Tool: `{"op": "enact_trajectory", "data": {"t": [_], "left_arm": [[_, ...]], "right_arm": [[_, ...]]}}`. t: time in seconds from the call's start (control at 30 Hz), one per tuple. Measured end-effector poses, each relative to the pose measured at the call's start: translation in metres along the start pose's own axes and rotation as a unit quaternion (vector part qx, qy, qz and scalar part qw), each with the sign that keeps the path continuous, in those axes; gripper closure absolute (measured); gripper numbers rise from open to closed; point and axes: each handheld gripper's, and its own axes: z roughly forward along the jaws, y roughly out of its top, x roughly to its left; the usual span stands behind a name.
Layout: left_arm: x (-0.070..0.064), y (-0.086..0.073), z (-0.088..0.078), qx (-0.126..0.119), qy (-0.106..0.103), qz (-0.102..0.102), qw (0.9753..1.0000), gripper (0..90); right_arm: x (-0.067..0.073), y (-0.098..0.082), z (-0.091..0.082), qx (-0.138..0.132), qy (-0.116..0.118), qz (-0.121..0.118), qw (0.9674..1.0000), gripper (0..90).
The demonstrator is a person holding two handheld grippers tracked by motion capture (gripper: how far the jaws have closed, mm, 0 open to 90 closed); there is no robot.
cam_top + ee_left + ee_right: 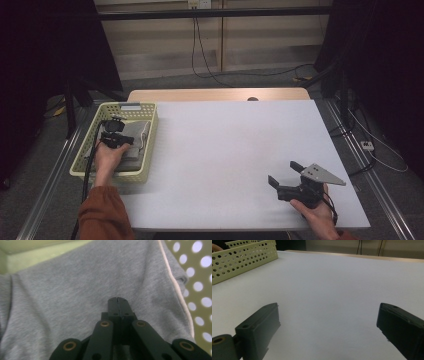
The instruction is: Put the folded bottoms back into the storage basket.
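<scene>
Yellow perforated basket [85, 162] at table's left edge, folded grey garment [75, 290] lying inside it, left gripper [117, 300] lowered into basket with jaws clenched together against the grey fabric, white table [225, 150], right gripper [283, 174] resting near right front corner, jaws released wide, nothing between them.
</scene>
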Motion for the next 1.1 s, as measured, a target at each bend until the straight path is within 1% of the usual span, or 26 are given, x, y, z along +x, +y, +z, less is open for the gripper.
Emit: {"op": "enact_trajectory", "data": {"t": [0.07,0.13,0.17,0.27,0.33,0.4,0.47,0.57,0.6,0.67,0.7,0.73,0.77,0.8,0.83,0.87,0.9,0.97,1.0,1.1], "left_arm": [[0.0,0.0,0.001,0.003,-0.006,0.0,1.0,90.0],[-0.001,0.0,0.002,0.004,-0.004,0.002,1.0,90.0],[-0.001,0.0,0.003,0.006,-0.006,0.007,0.9999,90.0],[-0.003,0.0,0.004,0.005,-0.008,0.014,0.9999,90.0],[-0.004,0.0,0.004,0.005,-0.021,0.014,0.9997,90.0],[-0.006,0.0,0.005,0.005,-0.038,0.02,0.9991,90.0],[-0.007,0.001,0.005,0.006,-0.036,0.03,0.9989,90.0],[-0.007,0.001,0.005,0.004,-0.04,0.027,0.9988,90.0],[-0.007,0.001,0.005,0.001,-0.039,0.031,0.9988,90.0],[-0.008,0.001,0.004,0.001,-0.047,0.032,0.9984,89.9],[-0.007,0.002,0.003,-0.001,-0.052,0.026,0.9983,89.2],[-0.006,0.002,0.002,-0.004,-0.055,0.02,0.9983,87.0],[-0.006,0.002,0.0,-0.013,-0.054,0.016,0.9983,83.7],[-0.006,0.002,-0.002,-0.024,-0.051,0.018,0.9983,80.5],[-0.006,0.003,-0.004,-0.029,-0.047,0.024,0.9982,77.4],[-0.006,0.003,-0.006,-0.034,-0.044,0.025,0.9981,75.7],[-0.007,0.003,-0.007,-0.045,-0.045,0.021,0.9978,72.9],[-0.006,0.003,-0.011,-0.061,-0.044,0.021,0.9969,68.2],[-0.005,0.003,-0.013,-0.068,-0.041,0.027,0.9965,65.8],[-0.006,0.003,-0.019,-0.096,-0.038,0.031,0.9942,53.7]], "right_arm": [[0.0,0.0,0.0,0.001,0.0,0.002,1.0,4.3],[-0.001,-0.001,0.001,0.003,0.0,0.002,1.0,4.3],[-0.001,-0.001,0.001,0.003,0.0,0.002,1.0,4.3],[-0.002,-0.001,0.001,0.004,0.001,0.004,1.0,4.3],[-0.002,-0.001,0.001,0.002,0.001,0.008,1.0,4.4],[-0.003,-0.002,0.001,0.004,0.002,0.008,1.0,4.4],[-0.003,-0.002,0.002,0.004,0.004,0.009,0.9999,4.4],[-0.003,-0.002,0.002,0.005,0.005,0.012,0.9999,4.4],[-0.004,-0.002,0.003,0.005,0.004,0.012,0.9999,4.4],[-0.004,-0.002,0.003,0.005,0.005,0.011,0.9999,4.4],[-0.004,-0.002,0.003,0.005,0.005,0.011,0.9999,4.4],[-0.003,-0.002,0.003,0.005,0.004,0.01,0.9999,4.4],[-0.004,-0.002,0.003,0.005,0.004,0.007,1.0,4.4],[-0.003,-0.002,0.003,0.005,0.004,0.007,1.0,4.4],[-0.003,-0.002,0.003,0.005,0.004,0.007,1.0,4.4],[-0.003,-0.002,0.003,0.006,0.003,0.007,1.0,4.4],[-0.003,-0.002,0.003,0.005,0.003,0.009,0.9999,4.4],[-0.004,-0.002,0.003,0.004,0.001,0.009,0.9999,4.4],[-0.004,-0.001,0.003,0.004,0.0,0.009,1.0,4.4],[-0.003,-0.001,0.003,0.005,-0.001,0.005,1.0,4.4]]}}
